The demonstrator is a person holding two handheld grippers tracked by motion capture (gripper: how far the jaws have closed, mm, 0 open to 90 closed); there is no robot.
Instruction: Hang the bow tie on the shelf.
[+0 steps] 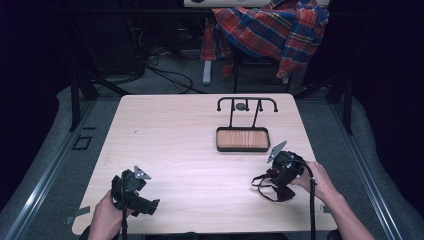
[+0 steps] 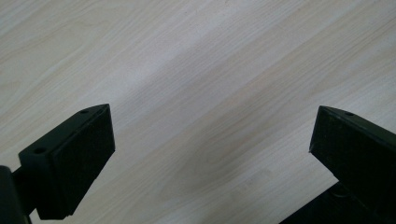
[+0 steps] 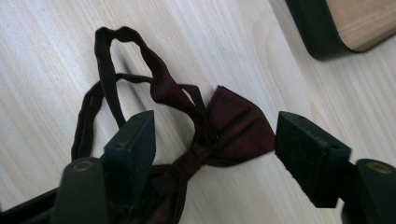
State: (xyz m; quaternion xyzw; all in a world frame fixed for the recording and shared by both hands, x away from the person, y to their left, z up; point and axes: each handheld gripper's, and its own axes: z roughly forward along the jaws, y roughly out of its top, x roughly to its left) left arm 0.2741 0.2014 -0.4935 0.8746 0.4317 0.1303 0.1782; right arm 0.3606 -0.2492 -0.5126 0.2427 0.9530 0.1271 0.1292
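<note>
A dark red bow tie (image 3: 238,126) with a thin looped strap (image 3: 109,84) lies on the light wooden table (image 3: 42,42). My right gripper (image 3: 217,123) is low over it with a jaw on either side of the bow, and the pads do not press on the cloth. In the high view the bow tie (image 1: 284,194) is near the table's front right, under my right gripper (image 1: 276,181). My left gripper (image 1: 149,205) rests at the front left, open over bare table (image 2: 210,116).
A black-rimmed wooden tray (image 1: 218,140) with a black hook rack (image 1: 247,102) behind it stands just beyond the right gripper; its corner (image 3: 317,32) is close. A plaid shirt (image 1: 272,27) hangs on a chair past the table. The table's front edge is near both hands.
</note>
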